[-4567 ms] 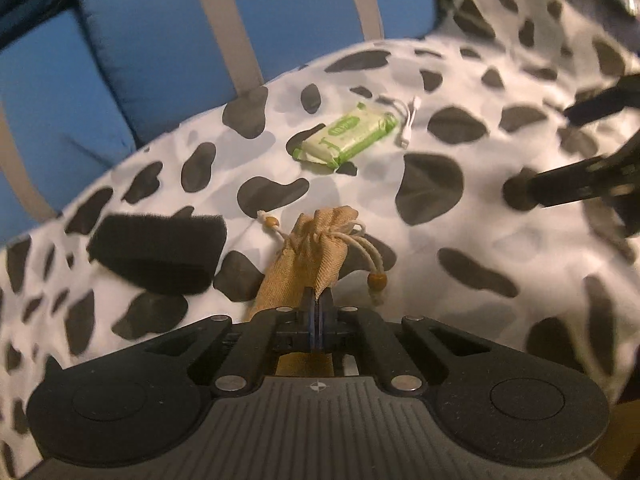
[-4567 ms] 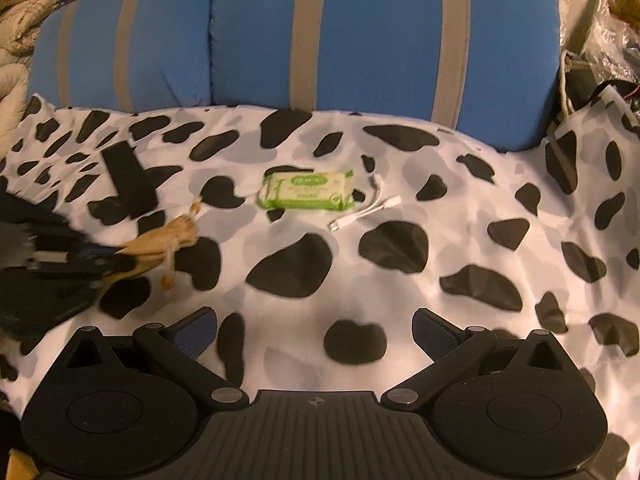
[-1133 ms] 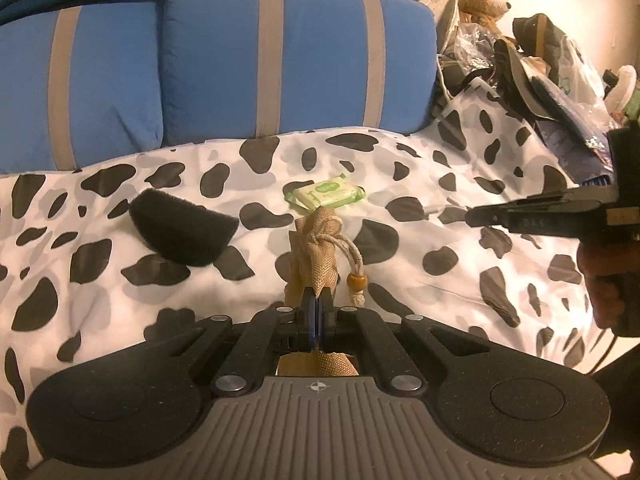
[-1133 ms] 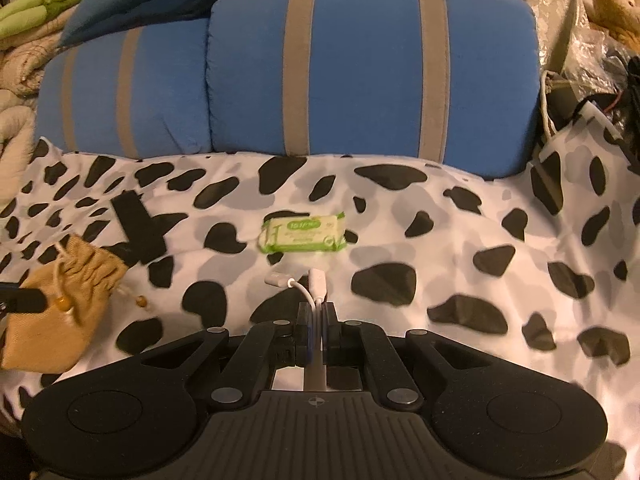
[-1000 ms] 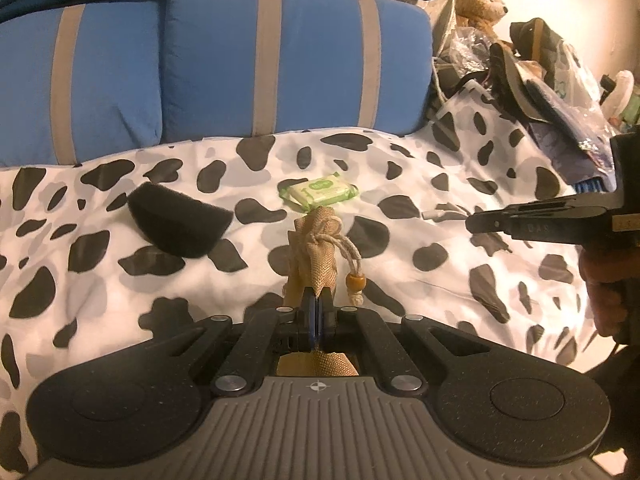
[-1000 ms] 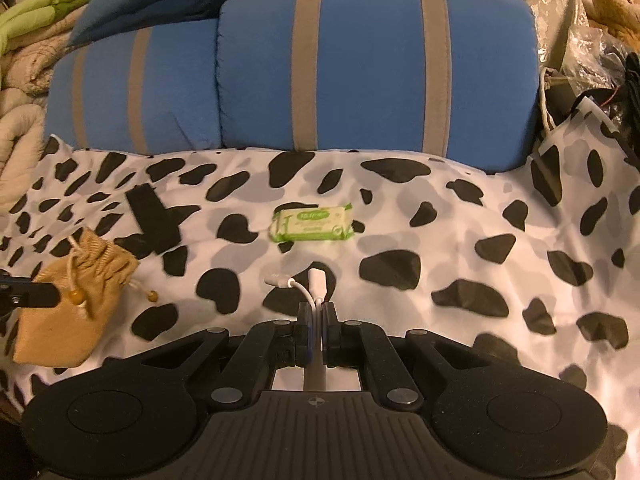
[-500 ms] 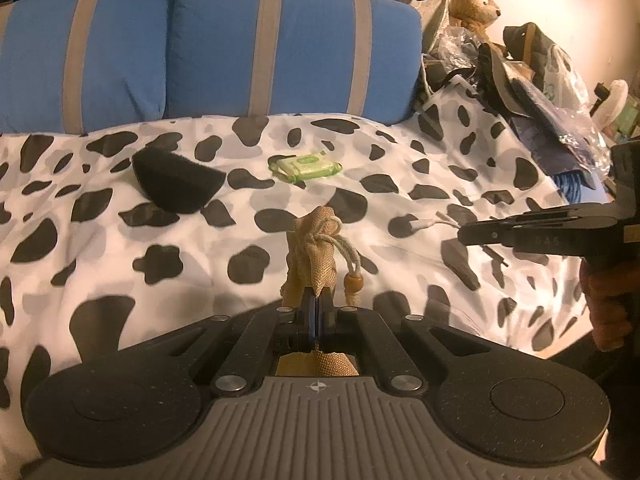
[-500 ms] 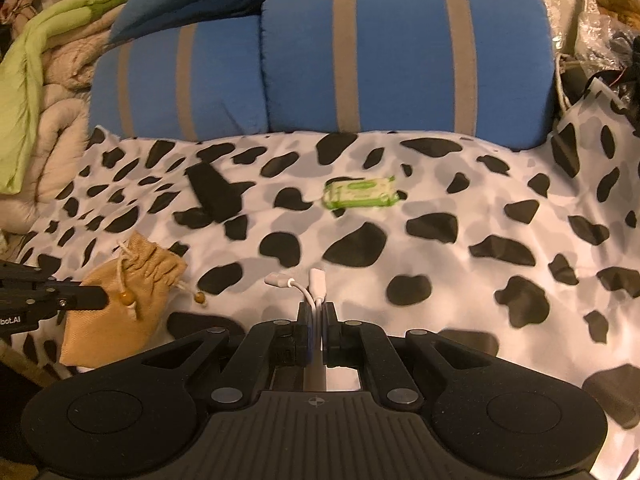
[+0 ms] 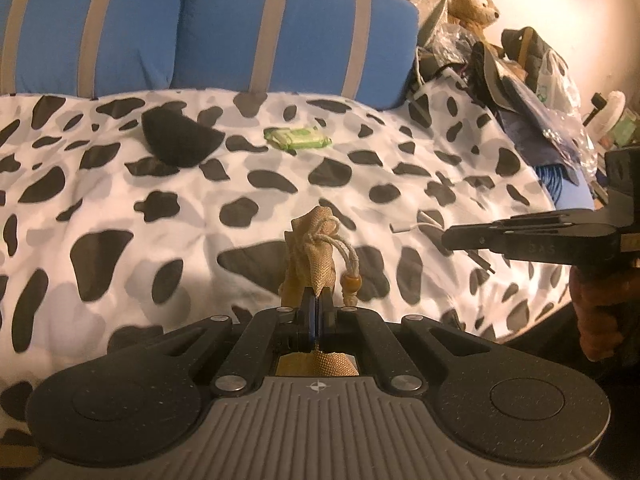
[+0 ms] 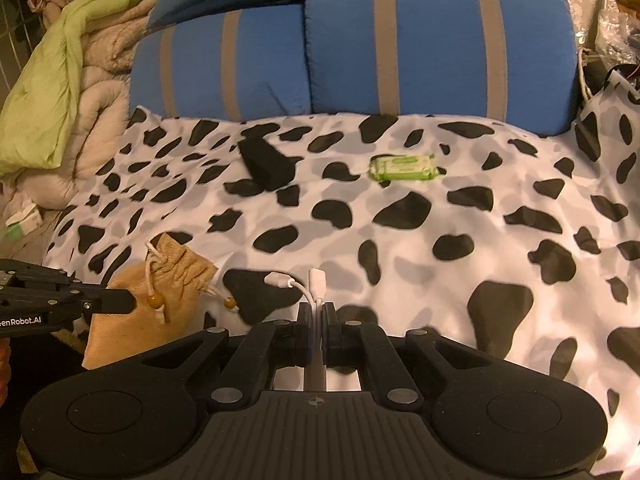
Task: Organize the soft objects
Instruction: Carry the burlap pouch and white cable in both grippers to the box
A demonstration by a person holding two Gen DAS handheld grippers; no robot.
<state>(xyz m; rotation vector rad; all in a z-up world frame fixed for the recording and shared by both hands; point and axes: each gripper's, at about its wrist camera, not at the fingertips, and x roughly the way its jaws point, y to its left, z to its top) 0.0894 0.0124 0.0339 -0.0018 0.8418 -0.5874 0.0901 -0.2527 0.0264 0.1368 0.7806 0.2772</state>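
With the left gripper (image 9: pixel 316 312) clamping the burlap drawstring pouch (image 9: pixel 312 256) and the right gripper (image 10: pixel 316 312) pinching the white adapter cable (image 10: pixel 304 282), loading the pouch seems next, requiring its mouth loosened.

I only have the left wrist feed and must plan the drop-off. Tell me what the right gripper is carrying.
Observer: The right gripper is shut on a white adapter cable, its two plugs sticking out past the fingertips.
Operator: Describe what lies left of the blue pillows.
Observer: A pile of beige and green bedding lies there.
Operator: Check the tan pouch's lower half.
Observer: The tan drawstring pouch hangs from the left gripper, which pinches it beside the cinched neck.
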